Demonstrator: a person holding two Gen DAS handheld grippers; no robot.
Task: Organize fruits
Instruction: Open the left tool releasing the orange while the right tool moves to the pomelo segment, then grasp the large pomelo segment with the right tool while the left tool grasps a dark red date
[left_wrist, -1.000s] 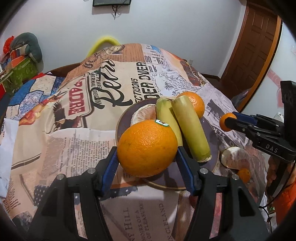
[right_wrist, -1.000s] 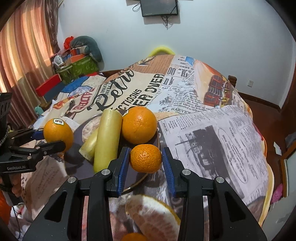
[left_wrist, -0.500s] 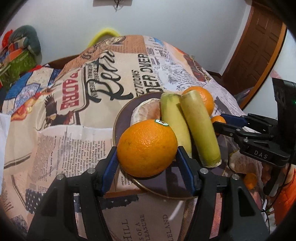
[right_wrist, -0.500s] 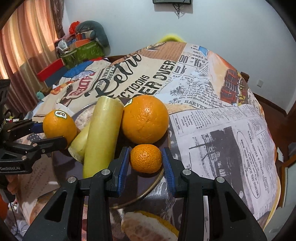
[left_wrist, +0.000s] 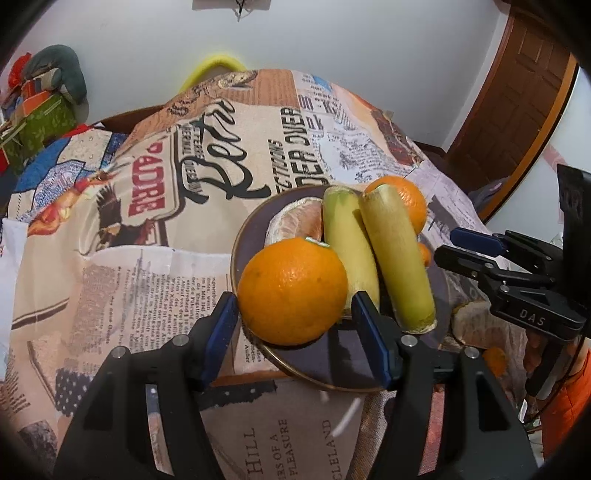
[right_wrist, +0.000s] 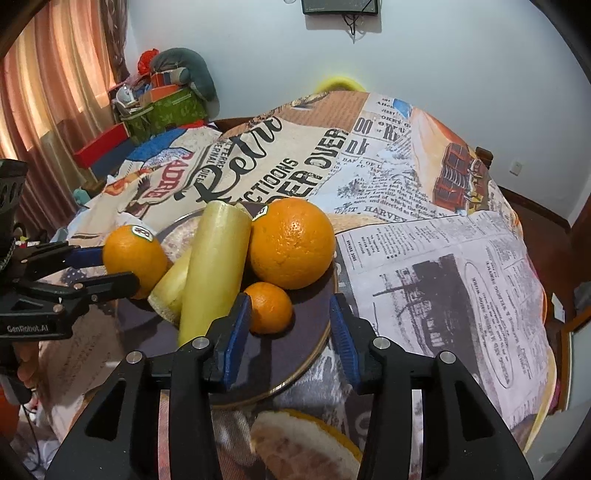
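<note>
Newsprint-patterned tablecloth (right_wrist: 424, 236) drapes a table in a white-walled room with a wooden door (left_wrist: 517, 107) at 2 o'clock. On its dark round plate (right_wrist: 306, 332), the left gripper (left_wrist: 293, 314) clamps a dimpled sticker-bearing orange (left_wrist: 291, 290) at the 7 o'clock rim. The right gripper (right_wrist: 291, 317), fingers apart, straddles a small tangerine (right_wrist: 269, 306) resting on the plate beside two smooth pale-yellow cylinders (right_wrist: 214, 266).

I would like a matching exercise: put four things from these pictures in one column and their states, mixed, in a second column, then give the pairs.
1. large stickered orange
2. small orange mandarin
3. right gripper
4. two pale yellow-green cut stalks

A. open
B. lying side by side on the dark round plate
C. resting on the plate, released
D. clamped in the left gripper

Pairs: 1-D, 2-C, 3-A, 4-B
</note>
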